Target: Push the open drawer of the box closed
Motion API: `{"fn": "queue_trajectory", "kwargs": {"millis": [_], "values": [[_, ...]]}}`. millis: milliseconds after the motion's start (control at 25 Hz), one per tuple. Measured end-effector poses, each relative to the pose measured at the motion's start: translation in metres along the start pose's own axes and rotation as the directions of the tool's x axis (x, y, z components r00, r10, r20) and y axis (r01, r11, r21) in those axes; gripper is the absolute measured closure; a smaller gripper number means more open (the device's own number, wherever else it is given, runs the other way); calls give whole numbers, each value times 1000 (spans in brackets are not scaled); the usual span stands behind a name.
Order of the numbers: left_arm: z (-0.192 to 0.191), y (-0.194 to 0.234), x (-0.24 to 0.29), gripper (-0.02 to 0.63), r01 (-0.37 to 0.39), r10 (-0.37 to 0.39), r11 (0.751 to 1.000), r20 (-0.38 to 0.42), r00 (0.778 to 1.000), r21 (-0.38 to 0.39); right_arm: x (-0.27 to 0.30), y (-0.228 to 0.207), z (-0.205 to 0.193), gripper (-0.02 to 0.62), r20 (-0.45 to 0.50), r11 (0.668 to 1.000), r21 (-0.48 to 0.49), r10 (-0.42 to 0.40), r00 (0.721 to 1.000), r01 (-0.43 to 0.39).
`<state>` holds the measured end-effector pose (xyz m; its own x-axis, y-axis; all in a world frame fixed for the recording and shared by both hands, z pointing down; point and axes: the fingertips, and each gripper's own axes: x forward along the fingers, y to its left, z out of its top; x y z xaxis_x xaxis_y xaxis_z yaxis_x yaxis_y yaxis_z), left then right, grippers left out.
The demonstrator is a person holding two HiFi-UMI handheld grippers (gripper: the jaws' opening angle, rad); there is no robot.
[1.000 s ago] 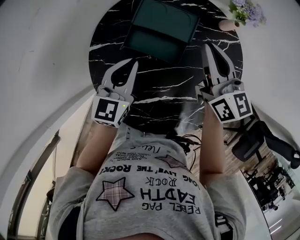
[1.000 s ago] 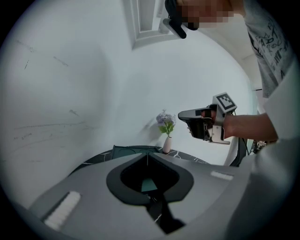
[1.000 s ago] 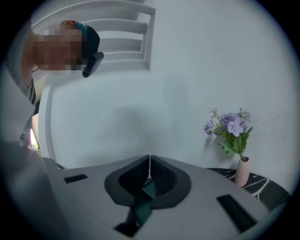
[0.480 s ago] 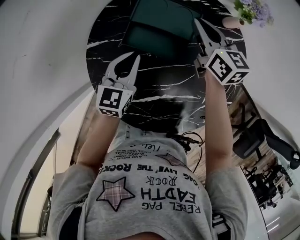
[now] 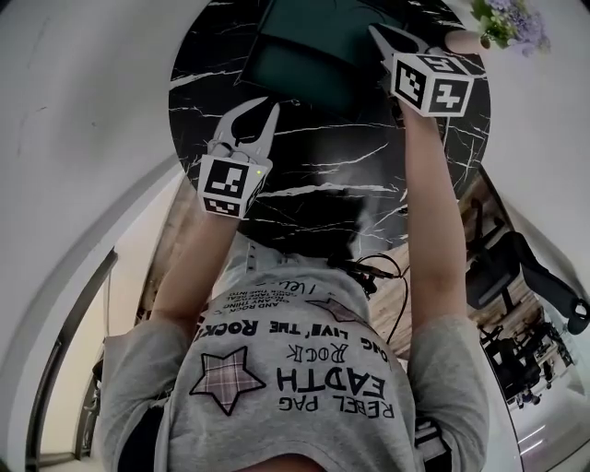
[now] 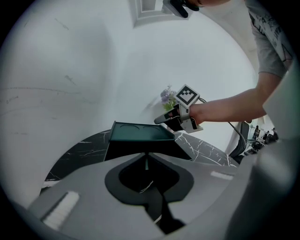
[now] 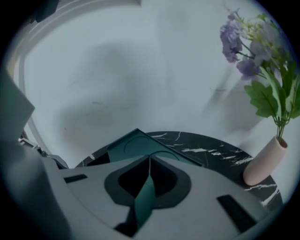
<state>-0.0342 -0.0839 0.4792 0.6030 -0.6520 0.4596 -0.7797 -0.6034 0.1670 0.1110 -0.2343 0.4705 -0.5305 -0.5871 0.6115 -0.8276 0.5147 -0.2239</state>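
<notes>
Sitting at the far side of the round black marble desk, the dark green box has its drawer pulled out toward the person. So the drawer front faces a wide bare stretch of marble with plenty of room to work in. The desk's left side is bare too. On the right there's a pink vase of purple flowers near the rim, a bit off the box's right corner. Plain white wall curves round behind, and an office chair is down on the floor off to the right.

Left gripper hangs over that bare stretch, jaws clenched on nothing, tips aimed at the drawer front and just short of it. Right gripper is up by the box's right top corner, jaws also pinched together and empty. In the left gripper view its tip sits right at that corner, but I can't tell if it's actually touching.
</notes>
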Motion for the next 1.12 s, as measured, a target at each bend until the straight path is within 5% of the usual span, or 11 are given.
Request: {"fn": "queue_trajectory", "kwargs": {"millis": [480,600,1120], "values": [[-15,1,7,597,5,-5,1000,-37,999,15,14,-27,-4,575,-101,994,-59,-96,990,91],[-17,0,8,597,8,-7,1000,-43,999,13,11,-34,-3,479,-106,992,-53,-123,987,118],[-21,0,8,597,8,-7,1000,-53,999,10,-1,-72,-12,446,-157,966,-5,-256,954,258]]}}
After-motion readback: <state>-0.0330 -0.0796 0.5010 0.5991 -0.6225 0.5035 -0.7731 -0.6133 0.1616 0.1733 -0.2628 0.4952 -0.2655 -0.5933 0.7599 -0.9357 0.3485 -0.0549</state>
